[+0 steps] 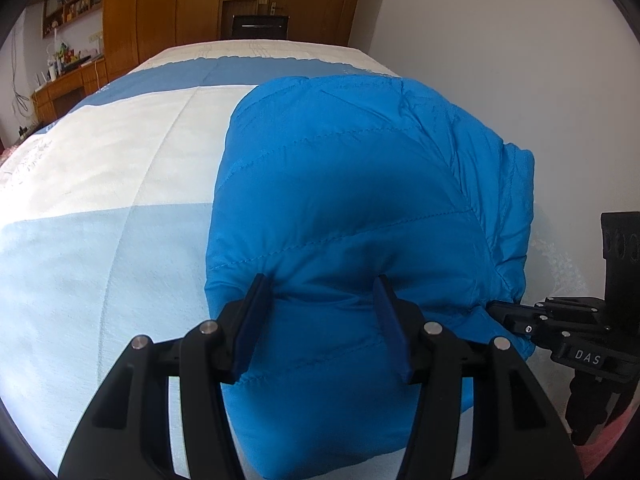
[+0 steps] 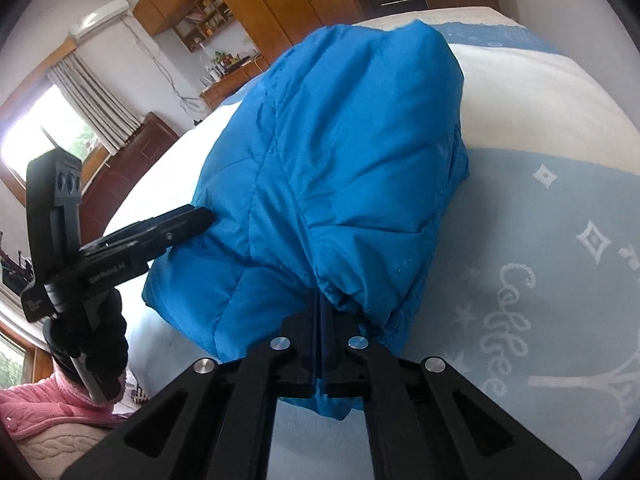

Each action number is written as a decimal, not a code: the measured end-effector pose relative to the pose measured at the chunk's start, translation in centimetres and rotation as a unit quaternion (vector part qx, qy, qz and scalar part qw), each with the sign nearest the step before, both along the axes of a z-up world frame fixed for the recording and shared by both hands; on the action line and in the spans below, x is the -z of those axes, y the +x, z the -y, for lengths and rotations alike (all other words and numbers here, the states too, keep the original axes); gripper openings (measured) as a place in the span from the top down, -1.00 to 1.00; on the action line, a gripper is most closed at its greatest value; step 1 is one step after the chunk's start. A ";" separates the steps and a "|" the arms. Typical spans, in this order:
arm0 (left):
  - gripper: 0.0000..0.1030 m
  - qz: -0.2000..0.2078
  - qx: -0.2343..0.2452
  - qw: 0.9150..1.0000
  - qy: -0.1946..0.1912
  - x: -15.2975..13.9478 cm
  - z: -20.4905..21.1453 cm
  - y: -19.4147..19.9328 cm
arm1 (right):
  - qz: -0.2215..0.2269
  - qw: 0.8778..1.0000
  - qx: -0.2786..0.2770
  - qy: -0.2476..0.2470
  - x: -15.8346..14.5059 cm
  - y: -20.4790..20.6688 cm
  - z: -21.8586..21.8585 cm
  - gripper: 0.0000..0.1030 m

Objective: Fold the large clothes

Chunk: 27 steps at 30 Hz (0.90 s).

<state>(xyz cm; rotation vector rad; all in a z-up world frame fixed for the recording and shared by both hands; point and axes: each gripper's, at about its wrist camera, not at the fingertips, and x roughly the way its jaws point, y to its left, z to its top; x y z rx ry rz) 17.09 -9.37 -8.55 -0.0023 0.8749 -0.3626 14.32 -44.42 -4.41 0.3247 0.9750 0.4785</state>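
Observation:
A puffy bright blue jacket (image 1: 352,184) lies bundled on the bed, partly folded over itself. In the left wrist view my left gripper (image 1: 322,284) holds a thick fold at its near edge; both pads dent the padding, which bulges between them. My right gripper (image 1: 496,308) bites the jacket's right near edge. In the right wrist view the right gripper (image 2: 320,304) is shut tight on a gathered hem of the jacket (image 2: 340,160), and fabric pokes out under the pads. There the left gripper (image 2: 196,216) meets the jacket's left side.
The bed cover (image 1: 100,240) is white and pale blue, with stitched patterns (image 2: 516,320) on the right. A white wall (image 1: 500,60) runs close along the bed's right side. Wooden wardrobes (image 1: 168,8) and a cluttered desk (image 1: 68,76) stand beyond. A pink sleeve (image 2: 44,412) is at lower left.

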 end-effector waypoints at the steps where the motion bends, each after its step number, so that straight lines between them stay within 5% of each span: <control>1: -0.03 0.000 0.000 1.000 0.001 0.1 0.0 0.2 | 0.000 1.000 0.001 0.000 0.1 0.0 0.0 1.00; 14: -0.04 -0.003 0.000 1.000 -0.010 -1.4 -0.7 0.4 | 0.015 1.000 0.001 -0.006 -2.7 -0.8 -0.1 0.91; 19: -0.31 0.005 -0.009 1.000 -0.018 -2.9 -2.9 0.8 | 0.049 0.998 -0.003 0.045 -5.7 -1.7 1.2 0.19; 21: -0.39 0.007 -0.010 1.000 -0.020 -3.3 -3.7 1.0 | 0.058 0.997 0.012 0.044 -6.5 -1.5 2.0 -0.30; 24: -0.45 0.005 -0.014 1.000 -0.027 -3.5 -4.9 1.8 | 0.062 0.997 0.048 0.009 -6.6 -0.7 3.0 -0.51; 27: -0.50 -0.001 -0.012 0.999 -0.037 -3.4 -5.6 2.6 | 0.027 0.997 0.042 0.051 -5.1 0.9 4.2 -0.59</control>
